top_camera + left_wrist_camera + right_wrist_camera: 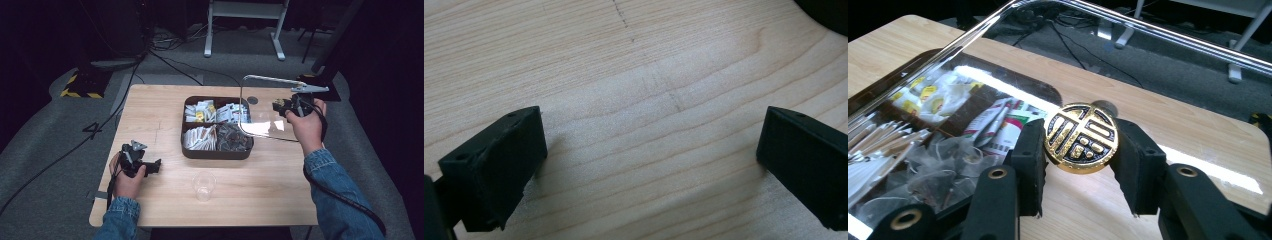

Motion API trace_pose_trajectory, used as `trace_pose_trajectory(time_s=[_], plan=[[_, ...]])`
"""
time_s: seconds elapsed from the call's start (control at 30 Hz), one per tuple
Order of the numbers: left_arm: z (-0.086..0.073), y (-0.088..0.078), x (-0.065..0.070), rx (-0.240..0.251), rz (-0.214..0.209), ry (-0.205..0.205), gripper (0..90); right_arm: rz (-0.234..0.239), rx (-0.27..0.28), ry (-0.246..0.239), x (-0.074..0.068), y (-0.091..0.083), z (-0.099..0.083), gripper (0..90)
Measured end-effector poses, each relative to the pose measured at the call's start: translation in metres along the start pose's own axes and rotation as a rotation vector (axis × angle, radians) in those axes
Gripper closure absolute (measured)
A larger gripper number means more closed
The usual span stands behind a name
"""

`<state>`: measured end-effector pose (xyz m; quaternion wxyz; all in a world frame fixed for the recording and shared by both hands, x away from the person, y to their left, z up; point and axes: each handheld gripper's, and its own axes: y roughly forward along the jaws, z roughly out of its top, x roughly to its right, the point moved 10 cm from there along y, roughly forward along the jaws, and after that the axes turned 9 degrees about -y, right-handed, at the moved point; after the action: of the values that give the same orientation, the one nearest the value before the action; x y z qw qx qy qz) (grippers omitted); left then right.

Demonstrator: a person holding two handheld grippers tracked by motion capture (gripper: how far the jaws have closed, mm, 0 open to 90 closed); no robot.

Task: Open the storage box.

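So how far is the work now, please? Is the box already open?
Done: the clear lid is off the compartment box, so its sachets sit uncovered. In hand: the right tool grips the lid's gold knob and holds it tilted beside the box. The left tool is open over bare table. Left, probably: set the lid down; the plastic cup stands empty.

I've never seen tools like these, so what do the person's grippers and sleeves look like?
Each hand holds a black device: the left gripper and right gripper end in two blocky black jaws. The right one's arms have brass-ringed holes. Each carries a grey three-cornered plate, and black cables trail away. Both sleeves are blue denim.
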<state>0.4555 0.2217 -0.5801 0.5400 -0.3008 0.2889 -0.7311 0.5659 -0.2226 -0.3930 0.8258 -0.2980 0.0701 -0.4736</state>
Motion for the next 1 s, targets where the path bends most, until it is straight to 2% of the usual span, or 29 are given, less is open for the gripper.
trace_pose_trajectory(time_s=[0.3, 0.53, 0.73, 1.0], plan=[[0.0, 0.0, 0.0, 0.0, -0.003, 0.004, 0.1, -0.04, -0.019, 0.029, 0.03, -0.008, -0.019, 58.5], [0.0, 0.0, 0.0, 0.0, -0.003, 0.003, 0.1, -0.059, -0.036, 0.046, 0.045, -0.007, -0.032, 58.5], [0.0, 0.0, 0.0, 0.0, -0.004, 0.006, 0.2, -0.069, -0.052, 0.047, 0.059, -0.003, -0.047, 58.5], [0.001, 0.0, -0.001, -0.001, -0.004, 0.01, 0.2, -0.092, -0.09, 0.075, 0.074, 0.008, -0.074, 58.5]])
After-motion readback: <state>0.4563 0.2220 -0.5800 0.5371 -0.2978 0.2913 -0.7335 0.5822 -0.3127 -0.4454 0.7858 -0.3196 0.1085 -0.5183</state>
